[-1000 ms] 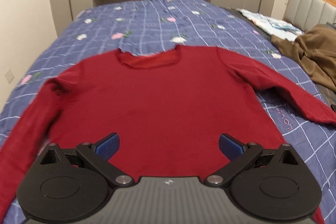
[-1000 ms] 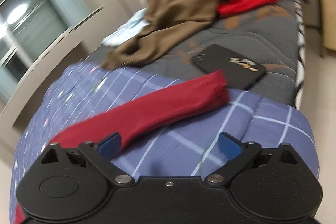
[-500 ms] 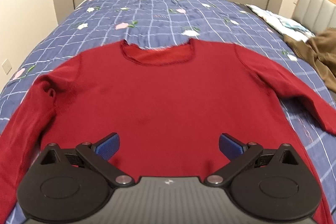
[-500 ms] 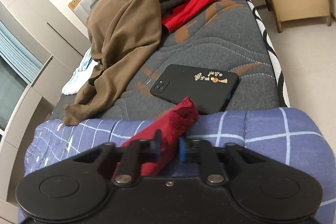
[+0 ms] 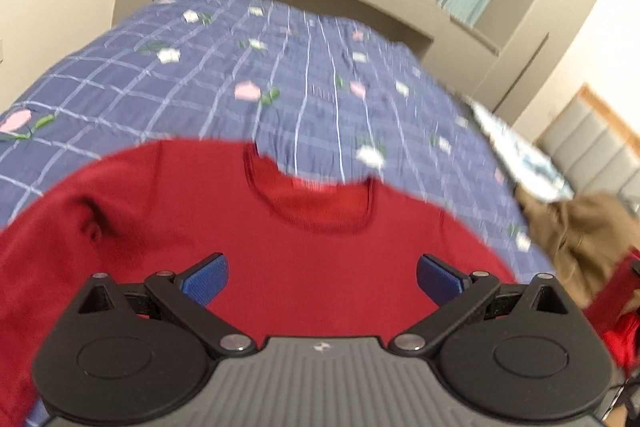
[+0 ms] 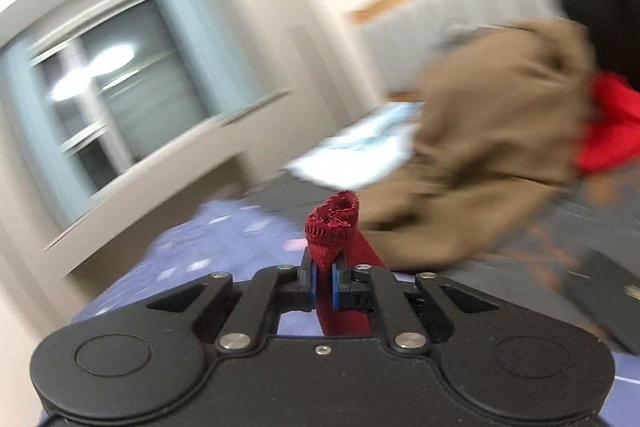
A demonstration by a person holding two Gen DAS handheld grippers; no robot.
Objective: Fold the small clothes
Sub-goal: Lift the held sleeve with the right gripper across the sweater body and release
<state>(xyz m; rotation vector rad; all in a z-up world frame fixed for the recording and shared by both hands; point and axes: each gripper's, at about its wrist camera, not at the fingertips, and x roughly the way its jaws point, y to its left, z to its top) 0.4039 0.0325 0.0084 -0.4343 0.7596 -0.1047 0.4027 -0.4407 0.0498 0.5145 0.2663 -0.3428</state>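
A dark red long-sleeved sweater (image 5: 280, 239) lies flat on the blue checked bedspread (image 5: 248, 75), neck away from me. My left gripper (image 5: 322, 277) hangs open over the sweater's chest, nothing between its blue pads. My right gripper (image 6: 324, 279) is shut on the sweater's sleeve cuff (image 6: 334, 223), which sticks up bunched above the pads, lifted off the bed. In the left wrist view, the raised red sleeve (image 5: 612, 303) shows at the right edge.
A brown garment (image 6: 492, 155) is heaped on the grey mattress beyond the bedspread, with a bright red garment (image 6: 612, 123) and a light blue cloth (image 6: 360, 155) near it. A black phone (image 6: 608, 291) lies at the right. Cabinets and a window stand behind the bed.
My right gripper closed on the sleeve cuff and lifted it off the bed. My left gripper moved forward over the sweater and rolled, staying open.
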